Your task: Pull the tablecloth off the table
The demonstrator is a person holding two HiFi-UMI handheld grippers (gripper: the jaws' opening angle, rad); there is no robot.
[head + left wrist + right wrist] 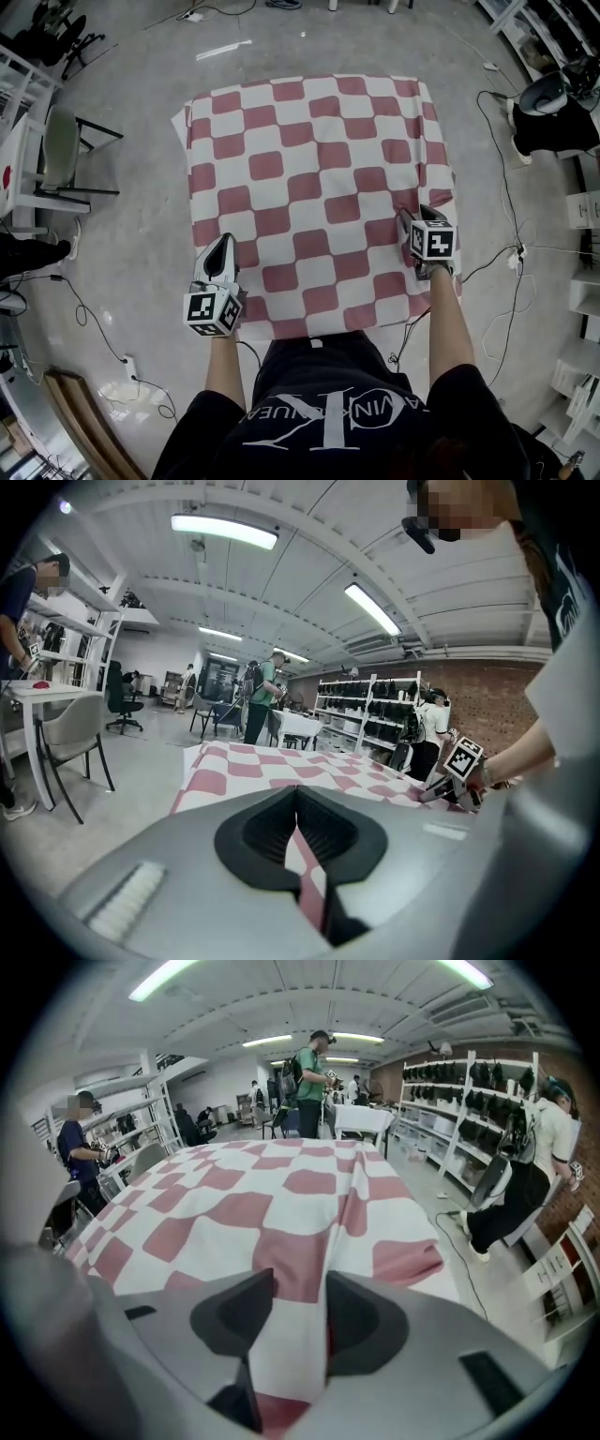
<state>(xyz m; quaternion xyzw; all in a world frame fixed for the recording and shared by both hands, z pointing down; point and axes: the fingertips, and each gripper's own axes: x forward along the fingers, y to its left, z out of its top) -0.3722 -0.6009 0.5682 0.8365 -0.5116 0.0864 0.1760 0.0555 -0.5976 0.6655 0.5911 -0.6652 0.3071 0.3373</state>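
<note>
A red-and-white checked tablecloth [309,178] covers the whole table and hangs over its edges. My left gripper [222,246] is at the cloth's near left edge, shut on a pinch of cloth that runs up between its pads [298,803]. At the near right edge, my right gripper [407,221] points steeply down onto the cloth. Its jaws stand apart with checked cloth [234,1204] filling the gap between them [289,1302], and a fold runs away from it toward the right edge. The right gripper [448,786] also shows across the cloth [281,766] in the left gripper view.
A grey chair [61,155] and a white table [11,173] stand left of the table. Cables [511,216] trail over the floor on the right, near a person [553,127]. Shelving [459,1119] lines the right wall, and people [309,1087] stand at the far end.
</note>
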